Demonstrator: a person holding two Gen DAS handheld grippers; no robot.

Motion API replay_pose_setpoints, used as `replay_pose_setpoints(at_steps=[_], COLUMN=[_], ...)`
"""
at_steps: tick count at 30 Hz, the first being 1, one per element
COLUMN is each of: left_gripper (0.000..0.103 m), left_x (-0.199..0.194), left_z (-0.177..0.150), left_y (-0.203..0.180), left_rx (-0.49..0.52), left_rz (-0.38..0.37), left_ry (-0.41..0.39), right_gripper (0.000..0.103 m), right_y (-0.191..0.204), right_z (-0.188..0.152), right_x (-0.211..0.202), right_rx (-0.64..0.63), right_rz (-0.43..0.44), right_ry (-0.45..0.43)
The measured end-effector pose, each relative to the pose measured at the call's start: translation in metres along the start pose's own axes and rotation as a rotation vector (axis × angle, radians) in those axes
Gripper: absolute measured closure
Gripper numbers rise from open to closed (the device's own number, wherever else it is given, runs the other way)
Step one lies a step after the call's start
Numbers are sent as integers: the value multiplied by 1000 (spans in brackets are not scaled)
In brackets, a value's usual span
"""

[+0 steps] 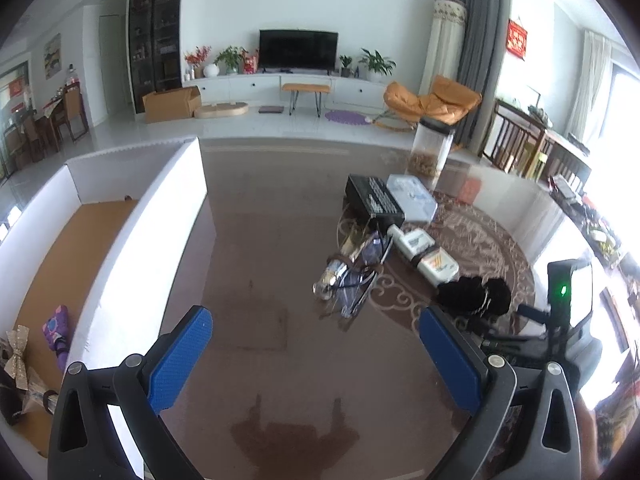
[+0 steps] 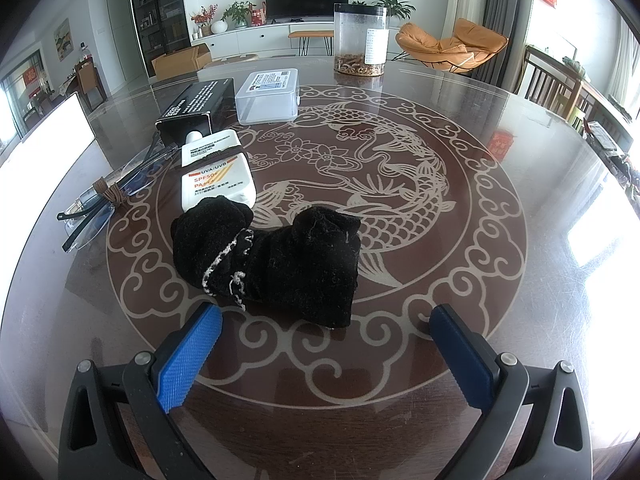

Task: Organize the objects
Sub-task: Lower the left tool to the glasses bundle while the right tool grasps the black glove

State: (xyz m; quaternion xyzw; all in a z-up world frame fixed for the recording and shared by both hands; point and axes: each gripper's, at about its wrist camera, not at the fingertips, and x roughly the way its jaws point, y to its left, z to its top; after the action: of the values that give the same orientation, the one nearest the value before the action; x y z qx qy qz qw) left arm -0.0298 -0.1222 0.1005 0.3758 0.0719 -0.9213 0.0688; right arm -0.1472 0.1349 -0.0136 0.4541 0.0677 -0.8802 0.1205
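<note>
A black sock bundle (image 2: 276, 256) lies on the round glass table (image 2: 520, 240), just ahead of my open, empty right gripper (image 2: 326, 320). Behind it lie a white sunscreen tube (image 2: 216, 172), tied glasses (image 2: 104, 200), a black box (image 2: 196, 106) and a clear plastic case (image 2: 268, 94). My left gripper (image 1: 316, 324) is open and empty above the table. Its view shows the sock bundle (image 1: 476, 294), the tube (image 1: 424, 254), the glasses (image 1: 352, 276) and a white-walled box (image 1: 120, 220) at left holding a purple item (image 1: 56, 330) and a bow-tied bag (image 1: 18, 360).
A clear jar with a black lid (image 2: 360, 40) stands at the table's far side. The right gripper's body (image 1: 568, 308) shows at the right of the left wrist view. Wooden chairs (image 2: 556, 84) stand to the right of the table.
</note>
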Motion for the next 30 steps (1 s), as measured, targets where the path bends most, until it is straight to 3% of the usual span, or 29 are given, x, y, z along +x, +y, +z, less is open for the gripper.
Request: replay_pose_setpoints(at_steps=[5, 9, 14, 18, 24, 30], left_gripper=[0, 0, 0, 0, 0, 0], left_x=[3, 4, 33, 83, 154, 162], left_z=[-11, -17, 5, 36, 50, 52], left_y=[6, 22, 22, -8, -19, -31], left_rx=[59, 49, 59, 196, 211, 249], left_rz=[-17, -37, -94, -19, 0, 16], left_ry=[37, 52, 101, 118, 185, 178], right_gripper=[0, 0, 0, 0, 0, 0], right_y=[0, 0, -11, -26, -27, -17], right_z=[0, 0, -11, -29, -45, -41], right_x=[0, 0, -9, -25, -63, -79], right_rx=[0, -9, -46, 24, 57, -32], right_rz=[0, 7, 93, 116, 154, 109], right_ry=[0, 6, 20, 3, -102, -157])
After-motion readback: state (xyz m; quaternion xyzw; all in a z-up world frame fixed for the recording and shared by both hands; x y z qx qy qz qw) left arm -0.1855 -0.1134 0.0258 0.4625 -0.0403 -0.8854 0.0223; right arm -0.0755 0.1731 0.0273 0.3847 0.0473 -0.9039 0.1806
